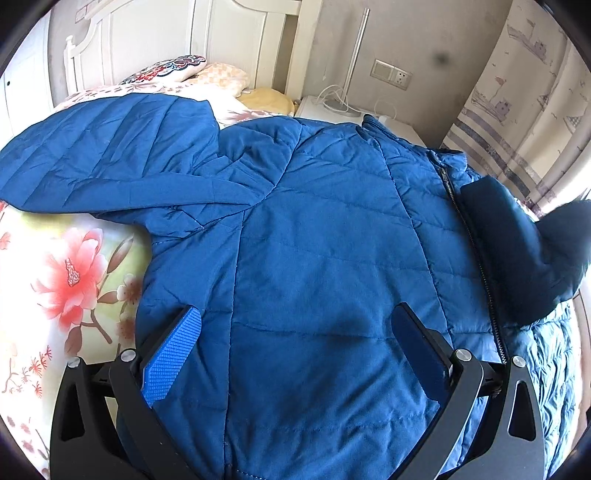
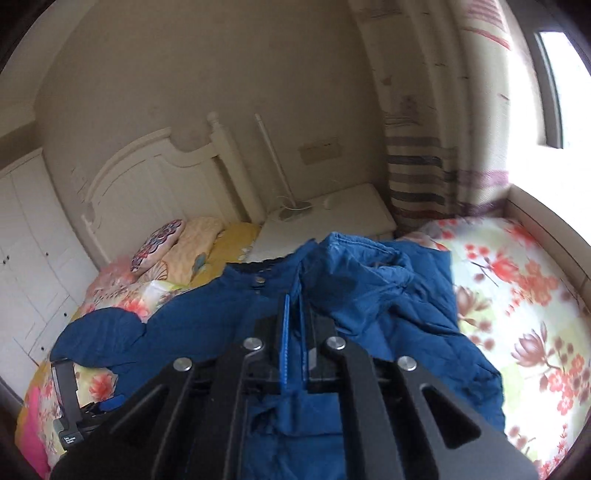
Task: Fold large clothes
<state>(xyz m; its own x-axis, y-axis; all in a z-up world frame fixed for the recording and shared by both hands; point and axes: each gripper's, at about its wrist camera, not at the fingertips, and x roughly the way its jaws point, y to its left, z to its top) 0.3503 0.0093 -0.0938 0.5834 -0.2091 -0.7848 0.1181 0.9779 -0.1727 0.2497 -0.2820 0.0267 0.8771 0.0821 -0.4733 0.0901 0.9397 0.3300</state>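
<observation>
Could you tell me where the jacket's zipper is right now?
In the left wrist view the zipper runs down the jacket at right, beside a lifted dark sleeve.

The quilted puffer jacket [image 1: 314,229] is deep blue with a dark zip, its turned-back lining a darker navy. The bedsheet [image 1: 55,277] is pale cream-green, printed with coral-pink blossoms. The left claw [image 1: 295,339] is black with textured bright-blue pads [image 1: 173,354]. The headboard [image 1: 155,33] is white, the curtain [image 1: 517,122] off-white with grey stripes and boats, and the small pillow [image 1: 173,68] red and blue.
</observation>
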